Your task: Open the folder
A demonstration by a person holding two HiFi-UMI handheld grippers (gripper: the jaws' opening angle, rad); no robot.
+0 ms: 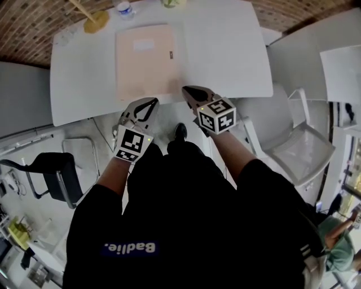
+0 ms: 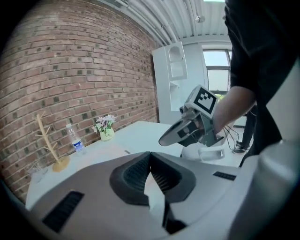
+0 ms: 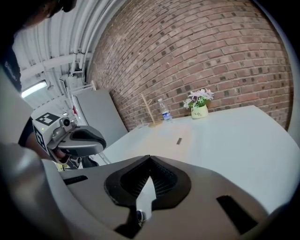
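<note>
on the white table [image 1: 225, 51] the folder [image 1: 145, 59] lies flat and shut, pale peach, with its near edge close to the table's front edge. at the far edge stand a bottle [image 1: 125, 8], a wooden stand [image 1: 93, 21] and a flower pot [image 3: 199, 111], all well apart from the folder.

the left gripper [image 1: 148, 106] hovers just off the table's front edge, below the folder's near left corner in the head view. its own view shows its jaws closed tip to tip with nothing between them. the right gripper [image 1: 190, 93] sits beside it, its tip over the table's edge just beside the folder's near right corner. its jaws are closed too, and empty. both grippers point forward and somewhat down toward the table. neither touches the folder as far as the gripper views show, since the folder lies ahead of both.

by my reading the task has not started: the cover is down and nothing is gripped. what is left is all of it: open a pair of jaws, get them on the cover's free edge, lift it and swing it over, perhaps with the other gripper pressing the folder down. which edge is the free one i cannot tell.
</note>
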